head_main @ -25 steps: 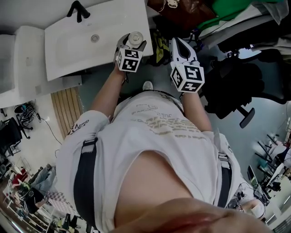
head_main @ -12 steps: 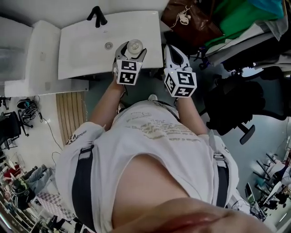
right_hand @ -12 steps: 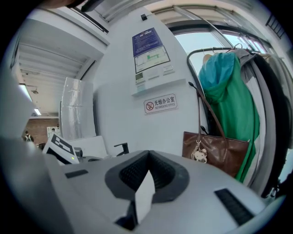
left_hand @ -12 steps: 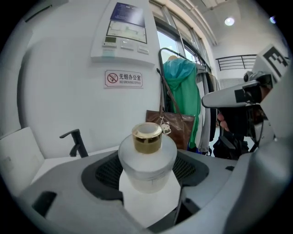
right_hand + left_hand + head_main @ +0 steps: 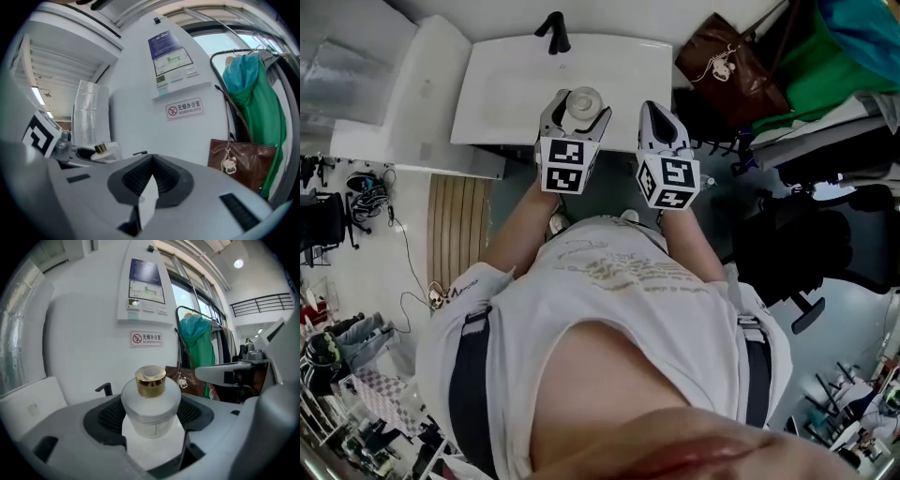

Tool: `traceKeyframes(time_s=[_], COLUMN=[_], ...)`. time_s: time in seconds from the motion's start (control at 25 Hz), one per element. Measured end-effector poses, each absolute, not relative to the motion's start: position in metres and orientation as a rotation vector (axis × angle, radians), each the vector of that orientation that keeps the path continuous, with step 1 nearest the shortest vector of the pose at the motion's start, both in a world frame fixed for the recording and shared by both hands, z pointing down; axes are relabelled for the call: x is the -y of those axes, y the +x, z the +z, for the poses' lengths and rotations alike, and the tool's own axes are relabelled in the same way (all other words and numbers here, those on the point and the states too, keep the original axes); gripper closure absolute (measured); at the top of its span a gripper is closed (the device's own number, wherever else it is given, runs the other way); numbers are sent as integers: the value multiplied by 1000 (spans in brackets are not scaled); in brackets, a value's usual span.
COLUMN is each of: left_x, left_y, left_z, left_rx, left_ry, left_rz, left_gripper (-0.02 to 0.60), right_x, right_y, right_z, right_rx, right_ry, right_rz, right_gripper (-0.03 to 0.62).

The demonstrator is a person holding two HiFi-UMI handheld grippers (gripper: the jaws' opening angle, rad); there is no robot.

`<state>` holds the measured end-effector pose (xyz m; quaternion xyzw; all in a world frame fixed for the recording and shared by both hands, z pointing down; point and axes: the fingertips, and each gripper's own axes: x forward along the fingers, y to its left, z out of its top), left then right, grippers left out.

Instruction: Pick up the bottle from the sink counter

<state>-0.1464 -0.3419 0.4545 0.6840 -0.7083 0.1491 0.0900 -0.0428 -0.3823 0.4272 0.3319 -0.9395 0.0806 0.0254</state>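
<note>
A frosted glass bottle point(image 5: 151, 406) with a gold cap point(image 5: 150, 380) stands upright between the jaws of my left gripper point(image 5: 152, 425), which is shut on its body. From the head view the bottle point(image 5: 583, 101) and left gripper point(image 5: 575, 114) are over the front edge of the white sink counter point(image 5: 506, 103), right of the basin. My right gripper point(image 5: 654, 120) is beside it on the right, about level, jaws pressed together with nothing in them point(image 5: 149, 187). The right gripper view shows the bottle point(image 5: 101, 151) off to the left.
A black faucet point(image 5: 553, 33) stands at the back of the sink. A brown handbag point(image 5: 731, 66) and a green garment point(image 5: 830, 42) hang to the right. A black office chair point(image 5: 811, 244) is behind right. A wooden floor mat point(image 5: 459, 225) lies to the left.
The head view has swung, so the sink now sits more central. The left gripper stays shut on the bottle. The right gripper has drawn closer alongside it.
</note>
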Motion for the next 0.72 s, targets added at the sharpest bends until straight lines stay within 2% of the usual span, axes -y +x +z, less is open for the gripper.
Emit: traceKeyframes(time_s=[0.4,0.72], left_x=[295,282], left_y=[-203,-225], left_z=[452,455], left_rx=[2226,2249], left_ry=[1894,1842], left_rz=[382,365], left_gripper=[236,235], right_x=[351,344], right_y=[-99,-117], right_z=[416,413], right_rx=[2972,2995], right_ry=[887,849], right_rz=[128,123], right_gripper=[571,571])
